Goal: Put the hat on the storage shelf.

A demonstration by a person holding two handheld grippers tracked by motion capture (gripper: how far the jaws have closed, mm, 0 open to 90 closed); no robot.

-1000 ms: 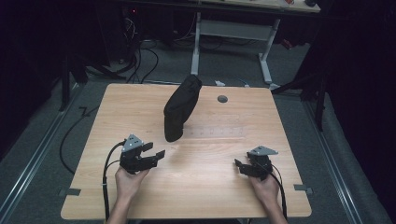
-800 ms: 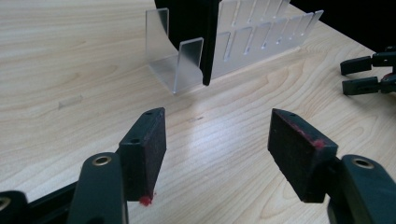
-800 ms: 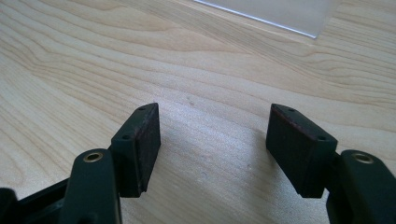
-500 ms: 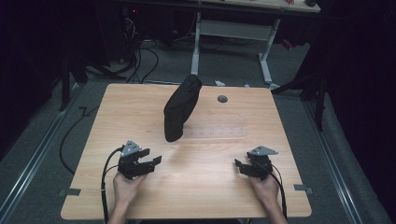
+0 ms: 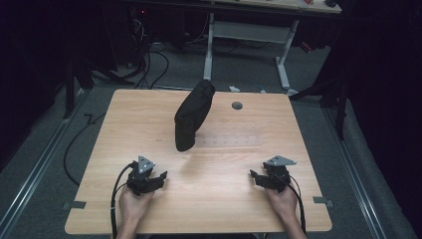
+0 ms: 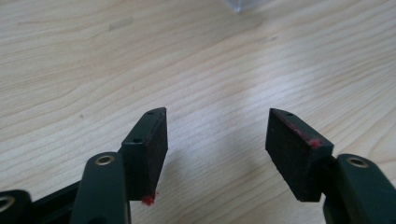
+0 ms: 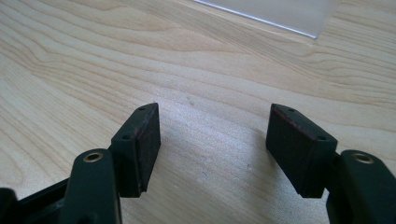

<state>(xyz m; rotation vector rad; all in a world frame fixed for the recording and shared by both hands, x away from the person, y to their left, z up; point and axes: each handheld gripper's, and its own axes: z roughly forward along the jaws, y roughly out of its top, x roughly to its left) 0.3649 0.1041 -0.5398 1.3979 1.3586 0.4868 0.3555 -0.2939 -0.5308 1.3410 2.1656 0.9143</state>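
**Ana:** Since the earlier frame the left gripper (image 5: 158, 178) has sunk toward the near edge of the table (image 5: 124, 129) and drawn back a little toward the person. The right gripper (image 5: 255, 176) sits where it was, and the black bag (image 5: 191, 117) has not shifted.

**Ben:** Where does the bag stand from the jaws?

**Ana:** Well ahead of both pairs, roughly between them, a bit nearer the left one's side. It stands upright and leans, its top toward the far edge and its foot on the wood. Just beside its foot, ahead of the right jaws, lies a clear flat sheet (image 5: 231, 141); its corner shows at the top of the right gripper view (image 7: 299, 16).

**Ben:** And the jaws themselves?

**Ana:** Both pairs stand apart with nothing between them. In the left gripper view (image 6: 217, 140) only bare wood shows between the pads, and the same goes for the right gripper view (image 7: 215, 142). Neither touches anything.

**Ben:** So which step is this?

**Ana:** I judge it the resting stance before any reach: both hands low at the near edge, the bag untouched.

**Ben:** What does the next move call for?

**Ana:** Probably lifting one gripper clear of the wood and carrying it forward to the bag, which is far wider than the gap between the pads. A pinch on a fold or the top edge looks likelier than a grip around the body. Soft cloth may sag or topple, so the other gripper could steady it.
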